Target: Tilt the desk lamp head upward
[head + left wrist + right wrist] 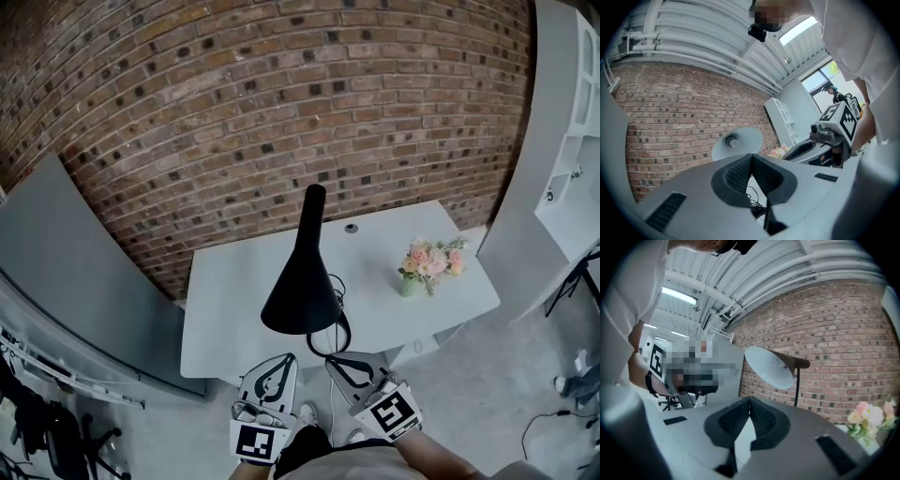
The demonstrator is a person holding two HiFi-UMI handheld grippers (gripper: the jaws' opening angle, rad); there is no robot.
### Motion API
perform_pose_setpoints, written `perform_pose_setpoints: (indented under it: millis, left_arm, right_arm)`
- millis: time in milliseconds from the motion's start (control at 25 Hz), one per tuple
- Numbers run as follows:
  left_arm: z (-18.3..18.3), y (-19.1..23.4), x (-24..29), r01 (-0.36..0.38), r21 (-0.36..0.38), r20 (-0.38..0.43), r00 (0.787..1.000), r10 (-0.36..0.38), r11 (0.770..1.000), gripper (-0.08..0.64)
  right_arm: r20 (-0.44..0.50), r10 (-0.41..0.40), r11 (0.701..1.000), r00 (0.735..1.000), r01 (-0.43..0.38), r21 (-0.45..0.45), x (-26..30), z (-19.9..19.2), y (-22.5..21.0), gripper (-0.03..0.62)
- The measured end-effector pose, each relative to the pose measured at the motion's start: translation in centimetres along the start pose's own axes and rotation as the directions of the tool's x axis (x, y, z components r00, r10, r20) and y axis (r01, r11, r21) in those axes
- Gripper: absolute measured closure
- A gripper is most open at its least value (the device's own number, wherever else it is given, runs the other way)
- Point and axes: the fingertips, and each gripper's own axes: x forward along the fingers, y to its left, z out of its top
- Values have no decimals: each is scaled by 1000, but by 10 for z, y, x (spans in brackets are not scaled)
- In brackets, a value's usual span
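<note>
A black desk lamp stands on the white table (225,319), its cone head (302,292) pointing down toward the near edge. From below, both gripper views show the pale inside of the lamp head (737,142) (768,366) and its bulb. My left gripper (285,359) is shut with nothing between its jaws, just below and in front of the head's rim. My right gripper (334,360) is beside it, also shut and empty. Neither gripper touches the lamp. In the gripper views the left gripper (751,155) and the right gripper (750,400) have their pads meeting at the tips.
A small vase of pink flowers (429,262) stands at the table's right end. The lamp's black cable (339,323) loops at its base. A brick wall (281,103) runs behind the table, with a white shelf unit (572,159) at right and grey panels (66,281) at left.
</note>
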Motion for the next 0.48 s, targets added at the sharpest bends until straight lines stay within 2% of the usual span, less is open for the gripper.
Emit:
perform_pose_setpoints:
  millis: [480]
  left_arm:
    - [1, -10, 14, 23, -27, -6, 1000, -23, 999, 552]
  right_arm:
    - [-13, -2, 1000, 1000, 2, -13, -8, -4, -5, 574]
